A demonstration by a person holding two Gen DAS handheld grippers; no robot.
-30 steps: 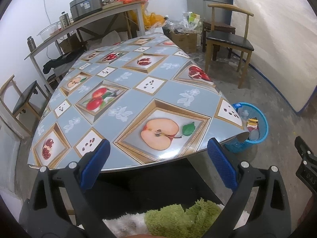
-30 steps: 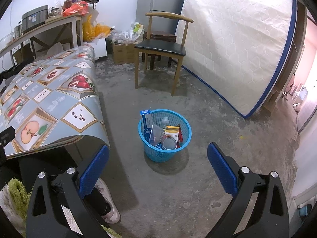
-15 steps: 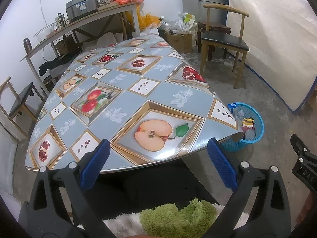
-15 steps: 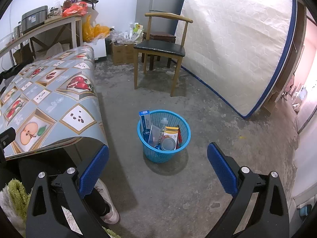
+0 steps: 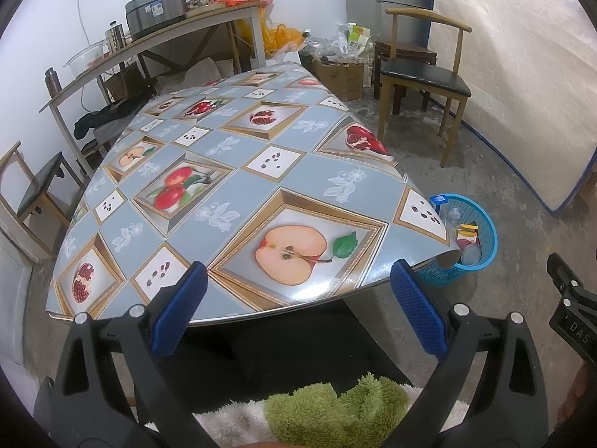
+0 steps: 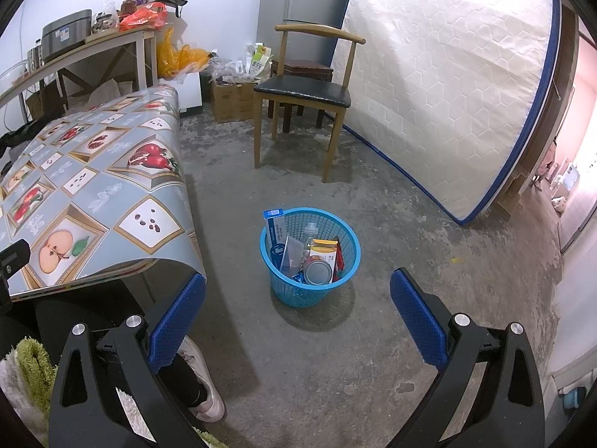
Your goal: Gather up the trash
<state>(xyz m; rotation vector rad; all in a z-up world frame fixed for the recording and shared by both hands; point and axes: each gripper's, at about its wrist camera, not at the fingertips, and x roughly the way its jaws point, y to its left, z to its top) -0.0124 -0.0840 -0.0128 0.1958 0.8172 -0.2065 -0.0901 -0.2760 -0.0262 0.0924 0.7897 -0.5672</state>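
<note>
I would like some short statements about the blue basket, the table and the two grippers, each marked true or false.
1. The blue basket stands on the table. False: it stands on the floor beside the table.
2. The basket holds a metal can and a blue box. True.
3. The right gripper grips a can. False: it is open and holds nothing.
4. The left gripper is open. True.
5. A wooden chair stands beyond the basket. True.
</note>
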